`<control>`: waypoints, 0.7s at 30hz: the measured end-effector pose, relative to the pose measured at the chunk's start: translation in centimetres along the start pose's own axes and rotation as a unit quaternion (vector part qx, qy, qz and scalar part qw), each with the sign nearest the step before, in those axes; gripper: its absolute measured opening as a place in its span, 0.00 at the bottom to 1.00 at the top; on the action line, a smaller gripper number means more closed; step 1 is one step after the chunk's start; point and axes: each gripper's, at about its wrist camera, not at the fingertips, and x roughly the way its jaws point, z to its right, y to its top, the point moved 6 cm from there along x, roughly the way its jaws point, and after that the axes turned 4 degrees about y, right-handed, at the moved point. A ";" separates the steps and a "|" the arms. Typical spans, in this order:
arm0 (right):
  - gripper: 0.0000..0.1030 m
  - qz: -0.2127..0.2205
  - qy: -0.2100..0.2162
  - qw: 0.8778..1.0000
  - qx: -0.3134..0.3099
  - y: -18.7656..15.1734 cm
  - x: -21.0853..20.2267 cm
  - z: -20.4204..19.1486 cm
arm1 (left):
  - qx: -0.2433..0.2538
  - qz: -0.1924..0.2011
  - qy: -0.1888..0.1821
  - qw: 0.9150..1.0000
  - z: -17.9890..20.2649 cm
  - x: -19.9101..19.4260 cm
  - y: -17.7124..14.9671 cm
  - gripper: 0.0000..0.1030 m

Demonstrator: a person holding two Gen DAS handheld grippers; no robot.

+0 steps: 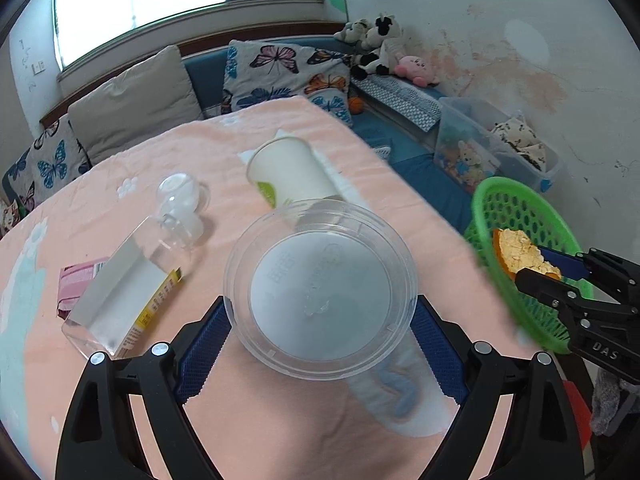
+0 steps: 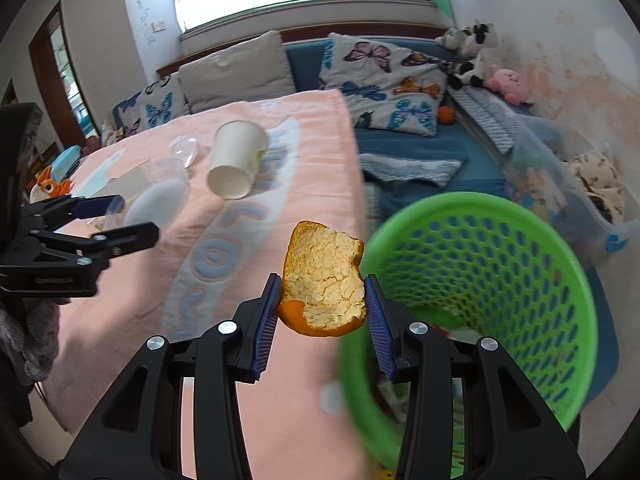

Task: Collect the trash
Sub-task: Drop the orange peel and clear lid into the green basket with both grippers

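The clearing looks to be about midway, as I judge it: two pieces are in hand and several more lie on the pink-covered counter [image 1: 280, 432]. Starting at the left, well out beyond the left tongs [image 1: 320, 336] and off to their left side, a clear plastic box with a yellow-edged card [image 1: 120, 300] lies on its side with a pink wrapper [image 1: 78, 280] just beside it, and a little clear dome-shaped lid [image 1: 180, 196] sits farther out. Straight ahead of those tongs a white paper cup [image 1: 290, 174] lies tipped over. None of these has been gathered yet. The left tongs themselves are pinching a clear round plastic container [image 1: 320, 292], one blue pad [image 1: 204, 350] on each side of its rim, held above the cloth with its bottom toward the camera. Moving right, the right tongs [image 2: 324, 300] are closed on a piece of orange peel [image 2: 324, 280], pith side facing back, held up in the air just off the counter's right edge. Directly to their right and a little ahead stands the green mesh basket [image 2: 560, 264], tilted and blurred; whether it holds anything I cannot tell. The peel is near the rim but not over the opening, so dropping it in seems the step in hand.
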 end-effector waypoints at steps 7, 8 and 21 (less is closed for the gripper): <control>0.42 0.008 -0.043 0.999 0.025 -0.8 -2.3 5.0 | 0.017 0.011 -0.021 1.000 3.8 -1.2 1.4 0.84; 0.42 0.009 -0.051 0.998 0.030 -0.9 -2.6 5.9 | 0.020 0.012 -0.024 0.999 4.3 -1.3 1.6 0.84; 0.43 0.000 -0.100 0.992 0.081 -2.7 -3.1 13.4 | 0.064 0.007 -0.043 0.997 11.2 -0.5 3.4 0.84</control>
